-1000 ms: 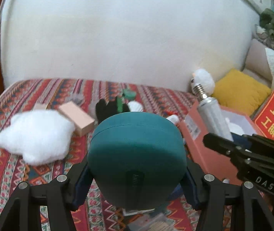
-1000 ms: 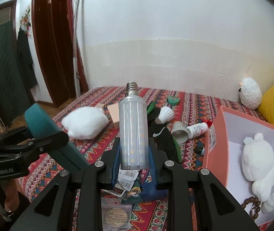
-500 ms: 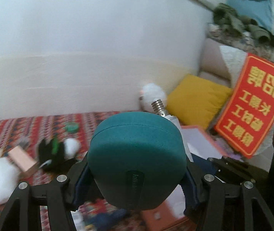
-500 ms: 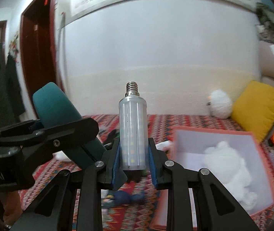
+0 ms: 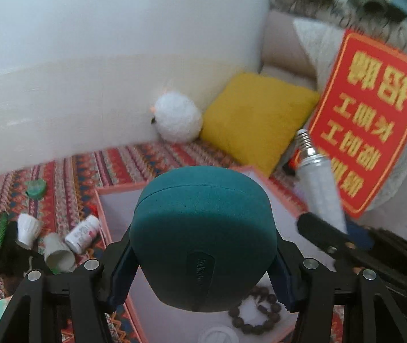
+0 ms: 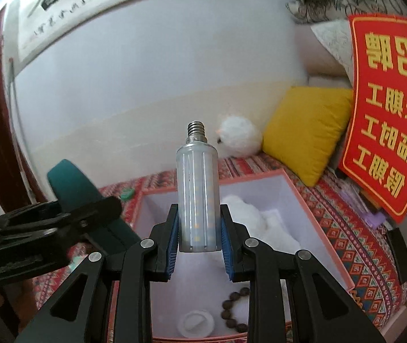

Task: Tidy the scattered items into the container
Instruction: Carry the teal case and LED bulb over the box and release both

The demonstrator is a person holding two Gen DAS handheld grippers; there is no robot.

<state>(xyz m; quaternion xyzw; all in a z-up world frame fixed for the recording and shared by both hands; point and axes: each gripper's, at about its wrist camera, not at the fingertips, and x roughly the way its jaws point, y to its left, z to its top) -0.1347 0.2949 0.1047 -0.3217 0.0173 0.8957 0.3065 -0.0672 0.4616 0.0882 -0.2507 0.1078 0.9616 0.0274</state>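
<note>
My left gripper (image 5: 203, 274) is shut on a rounded teal case (image 5: 203, 228), held above the open pink box (image 5: 114, 214). My right gripper (image 6: 199, 245) is shut on a white LED corn bulb (image 6: 198, 194), screw base up, also over the pink box (image 6: 303, 208). Inside the box lie a white plush toy (image 6: 260, 223), a brown bead bracelet (image 6: 232, 311) and a white round lid (image 6: 194, 321). The teal case hides much of the box floor in the left wrist view. On the patterned cloth left of the box lie a white bottle (image 5: 82, 233), two paper cups (image 5: 59, 253) and a black glove (image 5: 0, 245).
A yellow cushion (image 5: 257, 120) and a red sign (image 5: 369, 131) stand behind and right of the box. A white fluffy toy (image 5: 177, 120) sits against the wall. A green item (image 5: 36, 187) lies on the cloth at the far left. The two grippers are close side by side.
Both grippers swung right, from over the scattered items to above the pink box, each still holding its object. The box interior now lies below them.
</note>
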